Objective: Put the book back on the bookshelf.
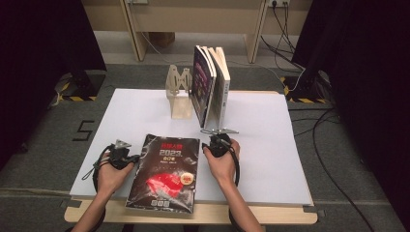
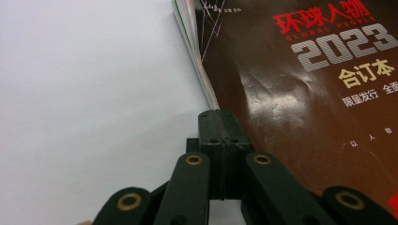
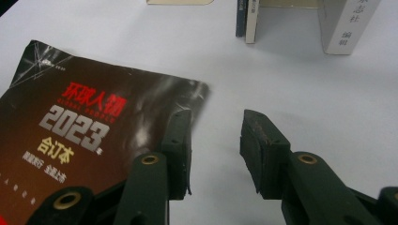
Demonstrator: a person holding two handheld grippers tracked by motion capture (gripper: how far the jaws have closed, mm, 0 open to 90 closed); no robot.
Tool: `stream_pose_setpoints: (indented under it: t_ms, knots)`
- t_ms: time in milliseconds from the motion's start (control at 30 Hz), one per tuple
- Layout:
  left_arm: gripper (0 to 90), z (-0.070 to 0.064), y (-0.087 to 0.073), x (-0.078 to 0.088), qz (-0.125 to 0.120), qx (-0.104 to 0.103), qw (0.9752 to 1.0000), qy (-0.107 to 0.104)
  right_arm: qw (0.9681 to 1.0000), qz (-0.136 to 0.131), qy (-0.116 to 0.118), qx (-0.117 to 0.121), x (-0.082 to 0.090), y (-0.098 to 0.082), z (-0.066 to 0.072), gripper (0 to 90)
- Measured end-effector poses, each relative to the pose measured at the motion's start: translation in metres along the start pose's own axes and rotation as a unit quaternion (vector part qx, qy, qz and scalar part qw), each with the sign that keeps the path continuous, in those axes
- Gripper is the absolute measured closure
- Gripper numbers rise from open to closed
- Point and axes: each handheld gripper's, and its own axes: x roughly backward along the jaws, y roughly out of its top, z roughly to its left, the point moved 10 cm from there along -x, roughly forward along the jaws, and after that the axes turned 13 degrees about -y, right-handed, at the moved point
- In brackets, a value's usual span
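Pressed together with nothing between them, the black fingers (image 2: 209, 140) of the left gripper (image 2: 220, 123) sat at the left page edge of the large dark-brown glossy magazine with red and silver lettering (image 2: 305, 103), their tips just at that edge where the stacked pages showed. Bare white table sheet (image 2: 84, 103) spread wide beyond that edge.

Across the magazine (image 3: 89, 126), the right gripper (image 3: 217, 140) held its fingers (image 3: 179, 140) about half apart, with nothing gripped. One finger lay over the magazine's right edge near its far right corner, which curled slightly; the other stood off the cover above the white sheet (image 3: 291, 79). Whether the finger touched the cover could not be told.

From above, the magazine (image 1: 167, 169) lay flat between the left gripper (image 1: 126, 157) and the right gripper (image 1: 218, 142), its near edge overhanging the sheet onto the pale wooden table rim (image 1: 270, 215). Beyond the magazine's far edge, with a strip of open sheet between, several upright books (image 1: 210, 87) leaned beside a beige metal bookend (image 1: 178, 92). To the magazine's right, the sheet (image 1: 270, 145) lay open.
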Motion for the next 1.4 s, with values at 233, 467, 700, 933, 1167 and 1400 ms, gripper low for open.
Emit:
stream_pose_setpoints:
  t_ms: [233, 467, 700, 933, 1167, 1400]
  knots:
    - [89.7, -0.026, 0.001, -0.009, 0.011, -0.026, 0.9993, -0.024, 0.9997, 0.021, 0.000, -0.012, -0.011, 0.006, -0.003, 63.7]
    - [89.4, -0.038, 0.000, -0.012, 0.013, -0.040, 0.9985, -0.037, 0.9980, 0.053, 0.007, -0.034, -0.020, 0.005, -0.010, 60.4]
    - [87.5, -0.038, -0.001, -0.012, 0.009, -0.050, 0.9981, -0.035, 0.9976, 0.058, 0.004, -0.039, -0.024, 0.007, -0.015, 59.0]
    - [87.4, -0.037, -0.001, -0.012, 0.006, -0.048, 0.9982, -0.037, 0.9976, 0.061, 0.001, -0.033, -0.031, 0.007, -0.013, 57.5]
    - [87.5, -0.038, -0.001, -0.012, 0.006, -0.047, 0.9983, -0.034, 0.9977, 0.050, 0.001, -0.047, -0.031, 0.007, -0.011, 56.6]
    - [87.5, -0.038, -0.002, -0.012, 0.005, -0.047, 0.9983, -0.032, 0.9963, 0.053, 0.009, -0.068, -0.028, 0.005, -0.010, 56.3]
